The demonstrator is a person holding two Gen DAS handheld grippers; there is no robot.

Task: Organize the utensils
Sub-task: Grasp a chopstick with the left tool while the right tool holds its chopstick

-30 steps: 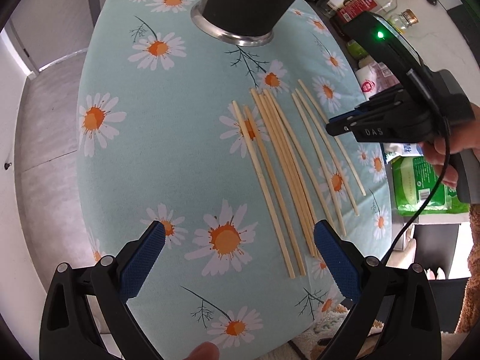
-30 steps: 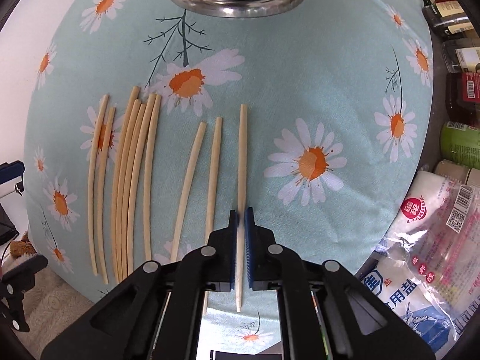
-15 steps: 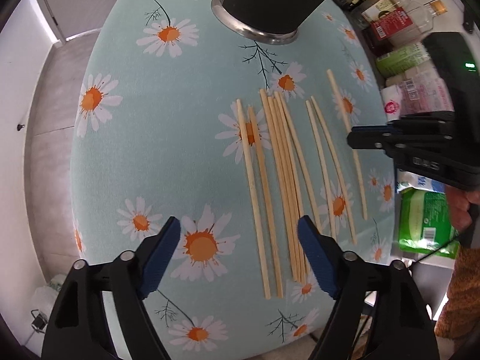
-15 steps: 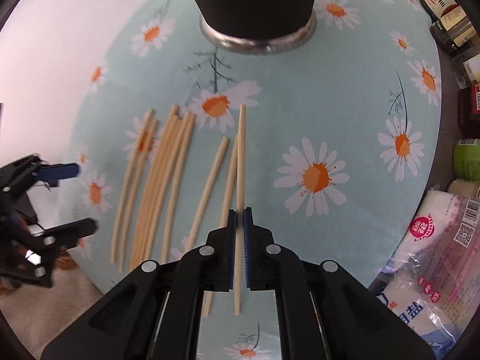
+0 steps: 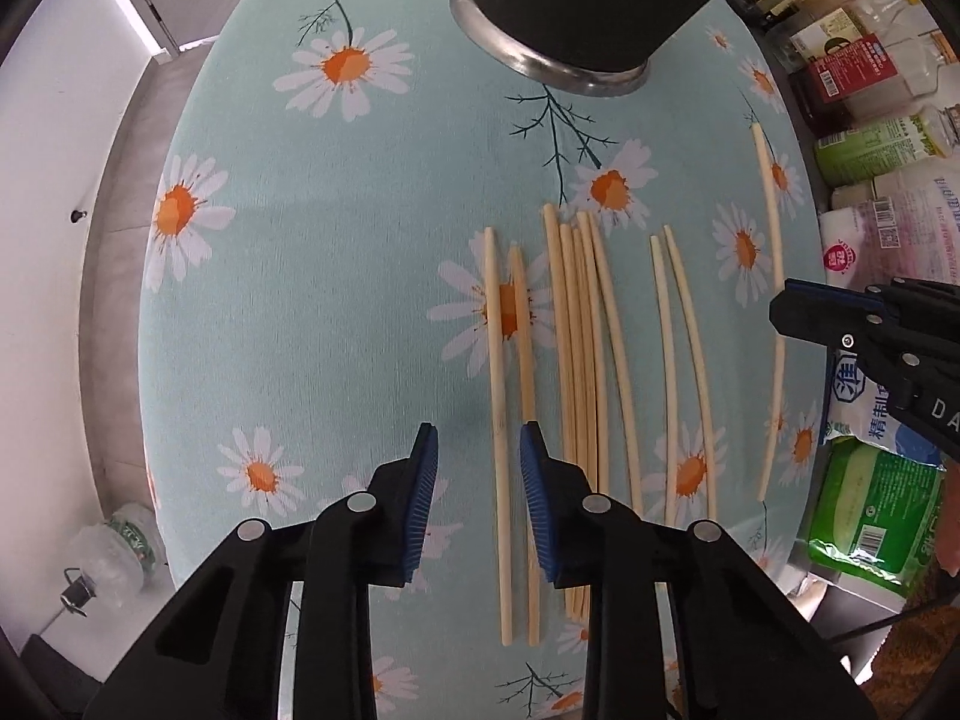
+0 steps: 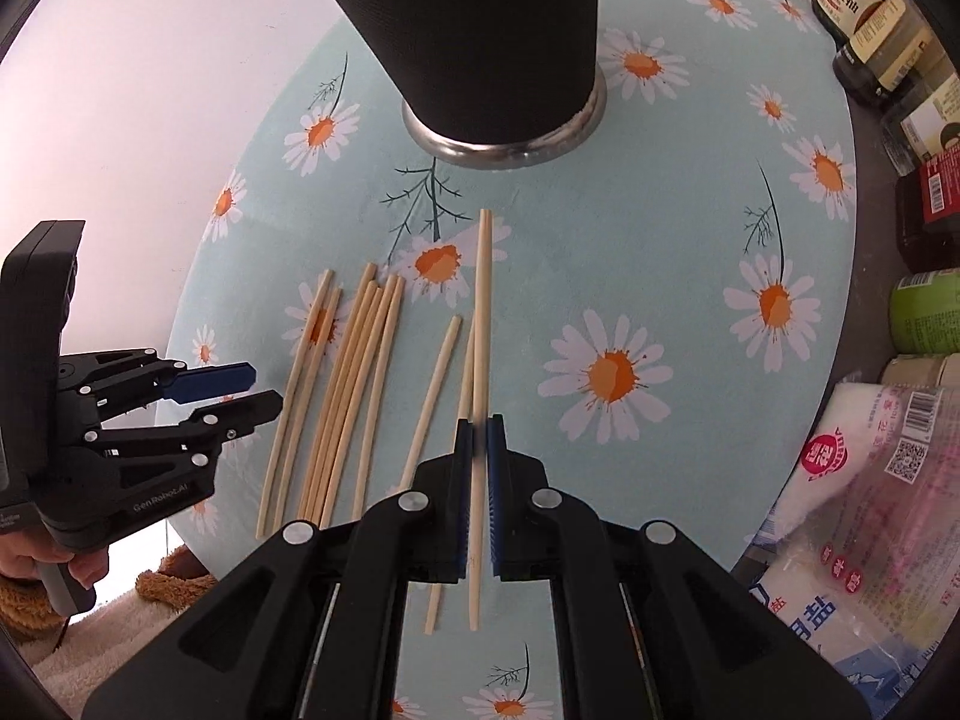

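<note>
Left gripper (image 5: 479,468) jaws narrowed, right gripper (image 6: 479,450) gripping chopstick (image 6: 480,324), daisy tablecloth (image 5: 312,324), pale wall (image 6: 150,60).

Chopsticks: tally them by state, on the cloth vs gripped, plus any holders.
Chopsticks lying on the cloth: 8
Chopstick gripped in the right claw, lifted: 1
Black holder with metal base: 1
Total: 9 chopsticks, 1 holder. The left claw is open and holds none.
</note>
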